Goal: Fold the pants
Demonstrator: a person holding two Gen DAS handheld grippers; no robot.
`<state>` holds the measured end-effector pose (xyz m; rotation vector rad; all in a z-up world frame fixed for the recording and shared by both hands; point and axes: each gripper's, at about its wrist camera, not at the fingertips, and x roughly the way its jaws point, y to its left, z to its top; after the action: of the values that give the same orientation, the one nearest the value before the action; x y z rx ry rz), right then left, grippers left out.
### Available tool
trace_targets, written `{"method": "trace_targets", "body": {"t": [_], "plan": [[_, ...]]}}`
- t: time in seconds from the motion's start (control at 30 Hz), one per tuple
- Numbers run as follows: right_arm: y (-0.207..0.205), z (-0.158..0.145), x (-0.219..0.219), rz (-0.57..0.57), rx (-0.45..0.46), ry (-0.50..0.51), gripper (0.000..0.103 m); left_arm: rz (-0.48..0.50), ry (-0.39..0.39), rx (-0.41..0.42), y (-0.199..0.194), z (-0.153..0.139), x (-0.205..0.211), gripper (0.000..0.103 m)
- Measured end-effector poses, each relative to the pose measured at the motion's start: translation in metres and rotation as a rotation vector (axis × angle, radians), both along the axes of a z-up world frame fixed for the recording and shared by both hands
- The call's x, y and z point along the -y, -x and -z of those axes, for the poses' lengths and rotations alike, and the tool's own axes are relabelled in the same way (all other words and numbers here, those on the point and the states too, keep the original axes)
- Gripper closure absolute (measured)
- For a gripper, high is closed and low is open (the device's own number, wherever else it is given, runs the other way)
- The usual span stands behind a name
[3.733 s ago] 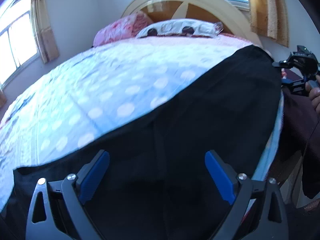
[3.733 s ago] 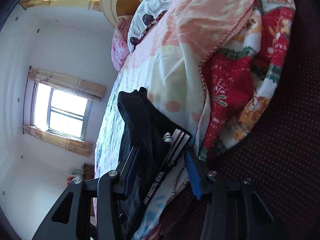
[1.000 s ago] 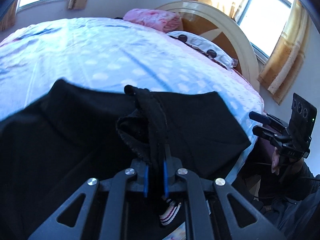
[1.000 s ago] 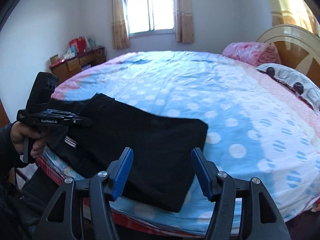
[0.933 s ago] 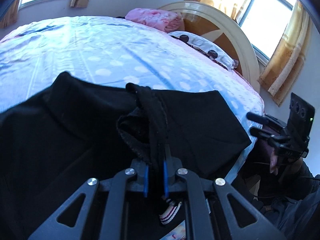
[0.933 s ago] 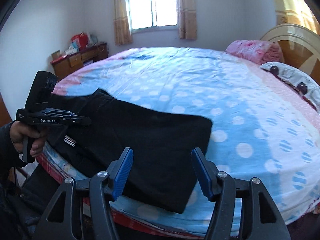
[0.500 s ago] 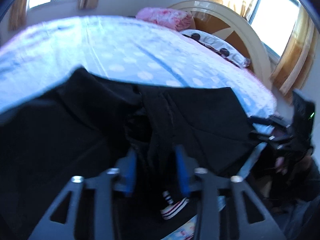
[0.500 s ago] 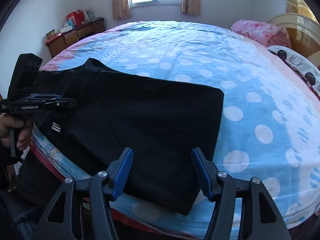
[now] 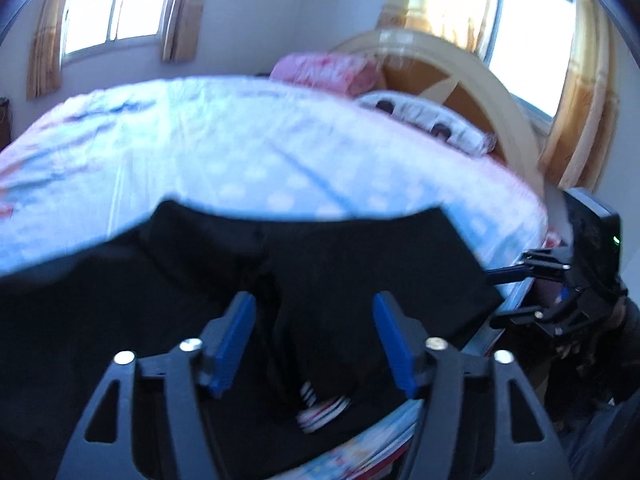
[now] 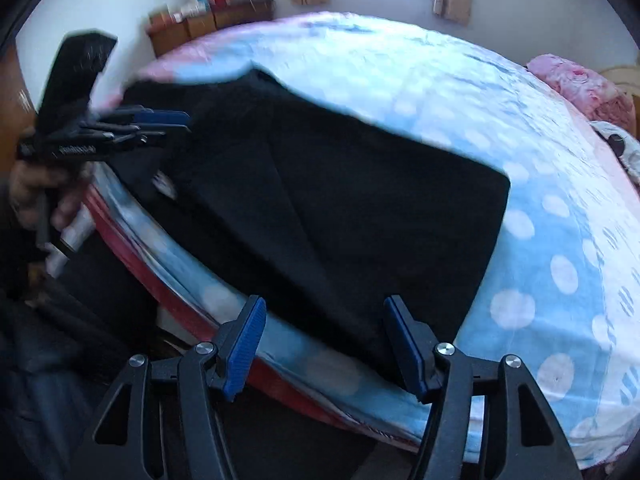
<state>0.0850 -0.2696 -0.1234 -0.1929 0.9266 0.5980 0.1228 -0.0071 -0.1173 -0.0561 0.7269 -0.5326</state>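
Observation:
Black pants (image 9: pixel 360 260) lie folded on the near side of the bed, with a striped waistband (image 9: pixel 324 404) showing at the bed's edge. My left gripper (image 9: pixel 312 308) hovers just above them. Its jaws are opening; a loose ridge of cloth runs below the gap and the pads do not press on it. In the right wrist view the pants (image 10: pixel 360 200) form a dark rectangle. My right gripper (image 10: pixel 325 312) is open above their near edge, holding nothing. The left gripper (image 10: pixel 160 120) shows there at the far left, in a hand.
The bed sheet (image 10: pixel 540 240) is blue with white dots and stretches far beyond the pants. A pink pillow (image 9: pixel 324 70) and a patterned pillow (image 9: pixel 432 120) lie by the curved headboard (image 9: pixel 460 68). A wooden dresser (image 10: pixel 208 20) stands against the far wall.
My left gripper was shut on a bunched fold of the pants; it has let go, spread its jaws and lifted back. The right gripper tipped down toward the pants' near edge.

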Motion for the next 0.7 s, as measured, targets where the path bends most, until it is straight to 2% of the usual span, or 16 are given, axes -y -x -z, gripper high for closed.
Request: {"method": "trace_targets", "body": {"t": [0.1, 0.17, 0.2, 0.23, 0.3, 0.37, 0.43, 0.53, 0.7], "plan": [[-0.023, -0.019, 0.016, 0.091, 0.021, -0.067, 0.04, 0.006, -0.033, 0.02, -0.012, 0.0, 0.013, 0.029], [-0.037, -0.027, 0.026, 0.16, 0.055, -0.086, 0.04, 0.003, -0.056, -0.004, -0.026, 0.011, 0.021, 0.032], [-0.05, -0.027, 0.033, 0.208, 0.064, -0.095, 0.04, -0.003, -0.061, -0.027, -0.033, 0.018, 0.024, 0.036], [-0.06, -0.025, 0.037, 0.246, 0.054, -0.091, 0.04, -0.008, -0.058, -0.057, -0.041, 0.025, 0.025, 0.045], [-0.084, -0.016, 0.04, 0.299, 0.007, -0.062, 0.04, -0.017, -0.071, -0.077, -0.046, 0.032, 0.028, 0.051], [-0.096, -0.009, 0.043, 0.322, -0.002, -0.063, 0.04, -0.037, -0.093, -0.084, -0.048, 0.037, 0.029, 0.057], [-0.106, 0.0, 0.045, 0.319, -0.021, -0.081, 0.04, -0.058, -0.121, -0.1, -0.051, 0.041, 0.027, 0.071], [-0.115, 0.009, 0.039, 0.326, -0.024, -0.046, 0.04, -0.065, -0.11, -0.119, -0.053, 0.043, 0.023, 0.071], [-0.129, 0.019, 0.035, 0.329, -0.016, -0.011, 0.04, -0.076, -0.135, -0.112, -0.048, 0.043, 0.024, 0.071]]}}
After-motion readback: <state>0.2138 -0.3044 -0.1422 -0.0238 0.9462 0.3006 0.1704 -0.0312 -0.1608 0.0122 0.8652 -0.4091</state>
